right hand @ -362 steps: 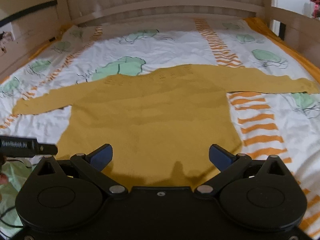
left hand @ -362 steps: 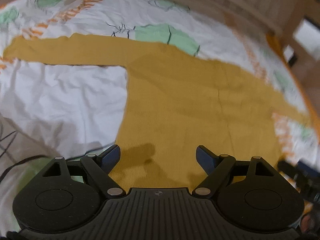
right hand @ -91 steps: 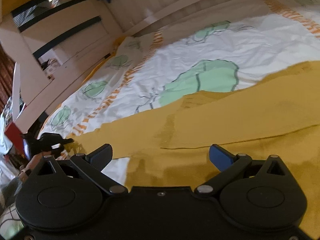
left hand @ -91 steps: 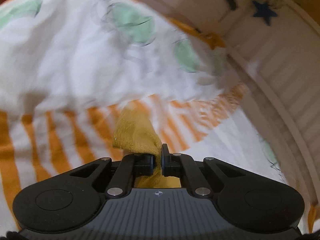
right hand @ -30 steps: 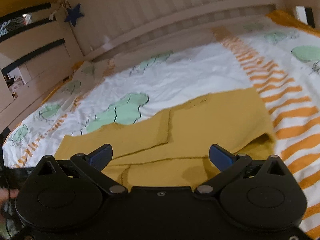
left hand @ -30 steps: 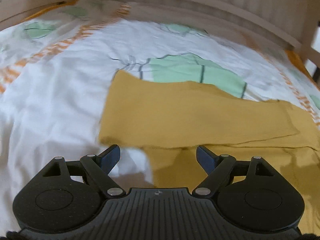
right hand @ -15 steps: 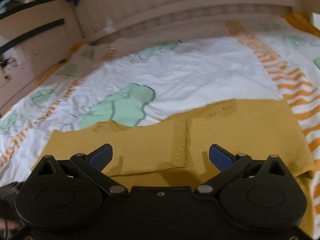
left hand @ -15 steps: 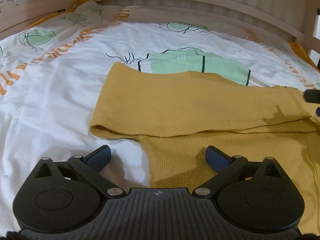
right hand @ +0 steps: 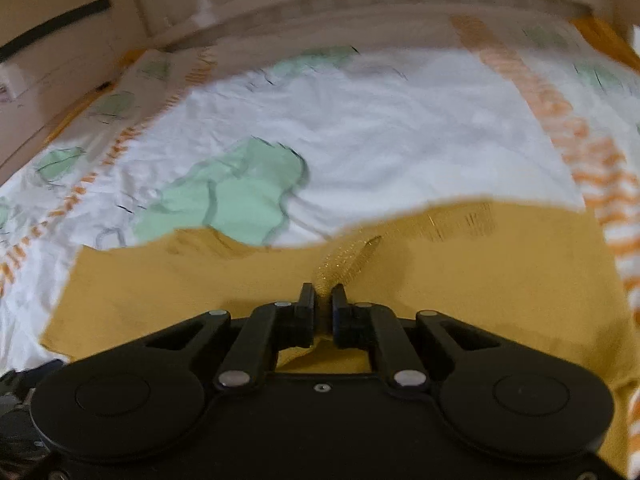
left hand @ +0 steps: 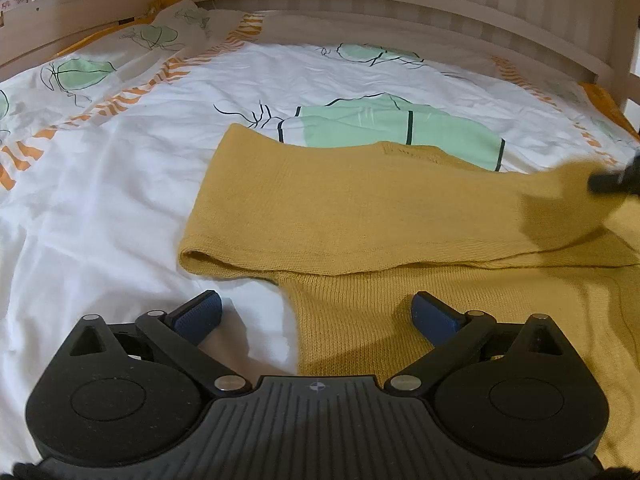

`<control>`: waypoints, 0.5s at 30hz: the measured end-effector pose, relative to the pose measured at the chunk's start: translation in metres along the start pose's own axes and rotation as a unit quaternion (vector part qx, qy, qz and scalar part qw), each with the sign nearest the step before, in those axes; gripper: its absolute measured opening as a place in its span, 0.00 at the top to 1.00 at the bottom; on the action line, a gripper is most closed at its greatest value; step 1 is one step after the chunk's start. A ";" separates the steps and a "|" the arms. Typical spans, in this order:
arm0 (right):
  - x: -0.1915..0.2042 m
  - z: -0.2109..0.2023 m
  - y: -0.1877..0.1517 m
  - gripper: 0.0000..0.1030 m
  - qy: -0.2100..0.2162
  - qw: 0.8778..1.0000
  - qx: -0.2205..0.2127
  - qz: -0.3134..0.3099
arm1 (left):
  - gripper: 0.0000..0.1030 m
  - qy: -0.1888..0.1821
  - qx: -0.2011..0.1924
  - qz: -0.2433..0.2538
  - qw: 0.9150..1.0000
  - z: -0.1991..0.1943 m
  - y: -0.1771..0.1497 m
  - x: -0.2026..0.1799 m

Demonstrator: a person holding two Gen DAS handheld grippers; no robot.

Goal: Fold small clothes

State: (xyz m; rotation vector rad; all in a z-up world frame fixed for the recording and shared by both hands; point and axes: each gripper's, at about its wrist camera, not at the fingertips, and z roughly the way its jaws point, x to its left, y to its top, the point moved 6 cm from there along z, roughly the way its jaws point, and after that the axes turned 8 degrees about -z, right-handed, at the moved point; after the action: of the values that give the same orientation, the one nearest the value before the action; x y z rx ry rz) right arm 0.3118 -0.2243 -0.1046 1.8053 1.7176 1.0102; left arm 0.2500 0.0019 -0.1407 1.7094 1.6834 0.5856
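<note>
Garment: the mustard sweater is lying flat on the bed, toward its near edge, with both sleeves already folded across the chest.
Change, right side: the right tool, which was standing wide half a second ago, is now pinching a raised ridge of knit at the sweater's upper edge, where one sleeve cuff overlaps the other.
Change, left side: the left tool is standing at its widest, having spread a little further over the last second; nothing is between its fingers.
Meaning for the task: the sleeve stage is looking complete; the fresh grip is probably starting the next fold of the body.
Left hand pose: angling downward over the sweater's left side seam, one finger above the sheet, the other above the knit.
Right hand pose: tilting downward, travelling across the bed; its view is blurring with motion.
Risk: the pinch may be catching only the top layer.
</note>
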 end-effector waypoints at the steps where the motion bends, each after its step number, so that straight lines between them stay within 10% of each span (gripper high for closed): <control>1: 0.001 -0.009 0.008 0.87 0.003 1.000 -0.007 0.000 | 0.00 0.000 0.000 0.000 1.000 0.000 0.000 0.000; 15: -0.081 -0.045 0.028 0.87 -0.079 0.997 -0.012 0.024 | 0.00 0.000 -0.001 0.000 1.000 0.000 0.001 0.001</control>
State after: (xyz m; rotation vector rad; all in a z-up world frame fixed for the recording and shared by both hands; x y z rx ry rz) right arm 0.2993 -0.3141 -0.0708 1.8656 1.5690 0.8772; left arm 0.2503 0.0026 -0.1404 1.7095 1.6822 0.5867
